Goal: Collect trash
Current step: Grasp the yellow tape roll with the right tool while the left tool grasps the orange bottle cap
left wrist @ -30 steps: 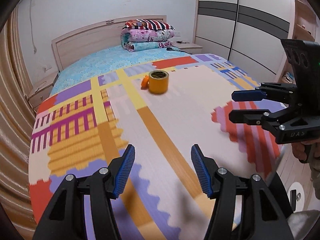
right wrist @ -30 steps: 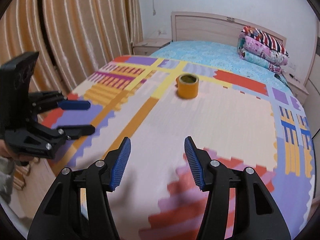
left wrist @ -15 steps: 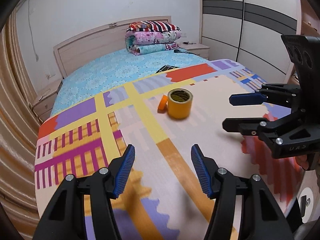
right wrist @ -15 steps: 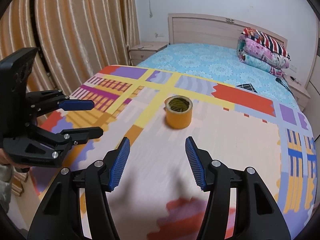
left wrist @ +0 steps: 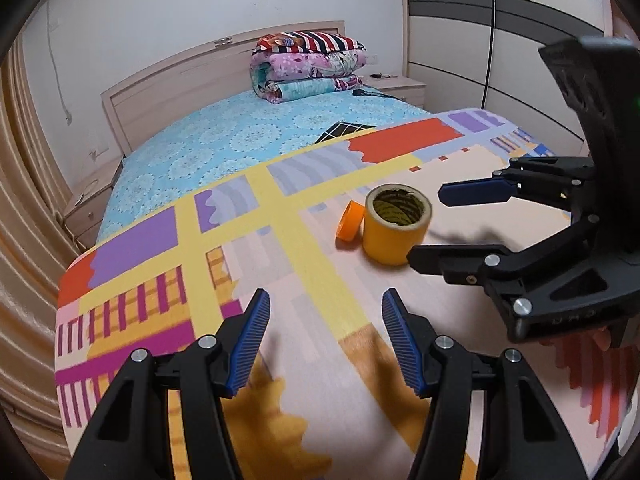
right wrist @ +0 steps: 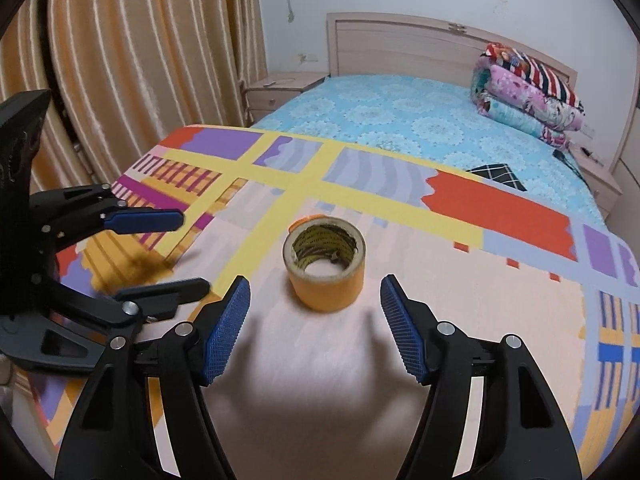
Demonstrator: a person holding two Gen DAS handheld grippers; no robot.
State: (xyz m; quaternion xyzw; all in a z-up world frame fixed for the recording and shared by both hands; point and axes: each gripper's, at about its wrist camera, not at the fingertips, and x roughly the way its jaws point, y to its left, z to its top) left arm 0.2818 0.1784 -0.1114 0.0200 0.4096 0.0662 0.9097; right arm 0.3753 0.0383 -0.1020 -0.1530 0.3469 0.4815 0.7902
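Note:
A wide yellow tape roll (left wrist: 394,226) stands upright on the patterned play mat (left wrist: 320,300) on the bed; it also shows in the right wrist view (right wrist: 325,268). A small orange tape roll (left wrist: 349,225) leans against its left side; only its top edge (right wrist: 306,220) shows behind the big roll in the right wrist view. My right gripper (right wrist: 314,330) is open and empty just short of the yellow roll; in the left wrist view it (left wrist: 430,226) sits right beside the roll. My left gripper (left wrist: 325,346) is open and empty, farther back; it shows in the right wrist view (right wrist: 180,254).
Folded quilts (left wrist: 306,66) are stacked by the headboard (left wrist: 180,80). A dark checked cloth (right wrist: 498,174) lies on the blue bedsheet. Curtains (right wrist: 140,60) hang on the left side, wardrobe doors (left wrist: 500,52) on the right, with nightstands (right wrist: 280,92) at both bed corners.
Both grippers have moved forward over the mat toward the tape rolls. The right gripper is now close to the yellow roll. Both jaws stayed open.

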